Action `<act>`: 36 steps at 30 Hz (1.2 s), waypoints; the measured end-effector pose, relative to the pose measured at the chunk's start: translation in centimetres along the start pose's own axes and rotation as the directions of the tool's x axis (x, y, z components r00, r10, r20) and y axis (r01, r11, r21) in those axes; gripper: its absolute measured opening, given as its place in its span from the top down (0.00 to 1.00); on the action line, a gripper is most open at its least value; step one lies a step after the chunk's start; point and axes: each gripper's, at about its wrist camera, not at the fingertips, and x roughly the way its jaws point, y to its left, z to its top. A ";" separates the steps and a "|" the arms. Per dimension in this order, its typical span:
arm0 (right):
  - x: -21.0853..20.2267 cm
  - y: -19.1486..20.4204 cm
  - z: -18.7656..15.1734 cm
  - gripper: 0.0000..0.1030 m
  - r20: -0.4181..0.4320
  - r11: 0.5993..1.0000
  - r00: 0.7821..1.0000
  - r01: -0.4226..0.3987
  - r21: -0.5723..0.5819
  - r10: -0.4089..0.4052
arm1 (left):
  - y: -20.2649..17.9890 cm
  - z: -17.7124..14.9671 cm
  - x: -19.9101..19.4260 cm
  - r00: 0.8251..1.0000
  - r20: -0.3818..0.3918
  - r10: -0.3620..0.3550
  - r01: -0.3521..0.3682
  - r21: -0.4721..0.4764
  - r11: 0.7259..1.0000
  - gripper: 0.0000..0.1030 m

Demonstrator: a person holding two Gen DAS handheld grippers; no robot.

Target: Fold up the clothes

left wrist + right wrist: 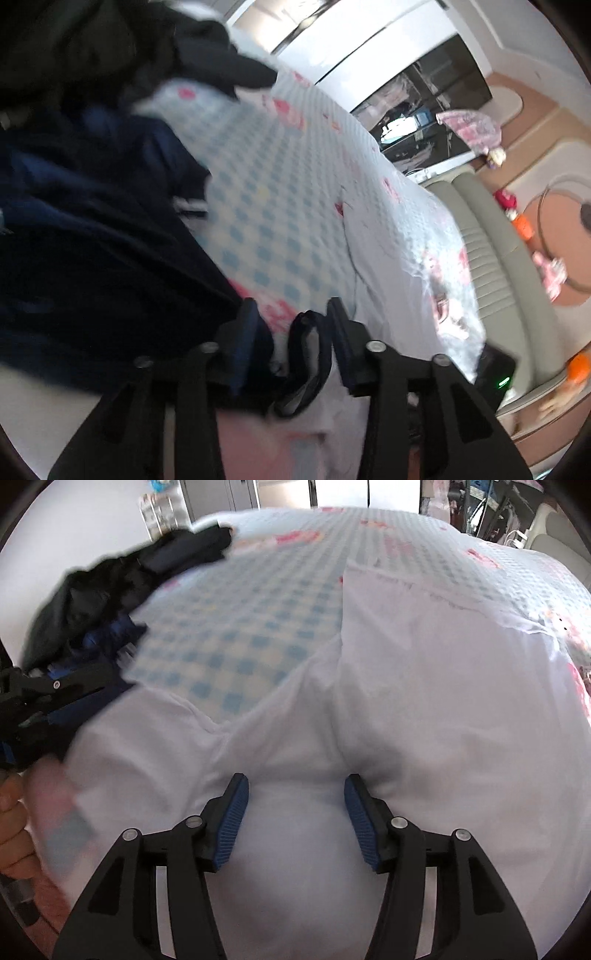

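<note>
Right wrist view: white garment (424, 701) lies under and between the half-open right gripper (295, 786), nothing gripped.

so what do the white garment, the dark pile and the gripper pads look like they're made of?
White garment: thin woven or knit fabric, matte; soft creases, checked bedspread faintly shows through its edge.
Dark pile: heavier navy and black cloth, matte; too blurred to say more.
Right gripper pads: blue ribbed rubber or plastic on black plastic fingers.
</note>
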 end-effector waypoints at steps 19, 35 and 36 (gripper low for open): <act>-3.6 4.6 -3.9 0.46 0.013 0.991 1.000 0.017 -0.134 -0.016 | -2.2 -3.9 -1.0 0.971 0.018 0.237 -0.237 0.176 0.955 0.95; -7.0 -2.7 -3.1 0.44 0.050 0.996 0.998 0.039 0.085 -0.044 | -6.2 -3.8 -2.7 0.993 0.117 0.014 -0.049 0.305 0.951 0.90; -7.3 -3.5 -3.2 0.44 0.047 0.994 0.997 0.056 0.096 -0.061 | -6.7 -4.2 -1.9 0.997 0.077 -0.010 -0.015 0.320 0.947 0.90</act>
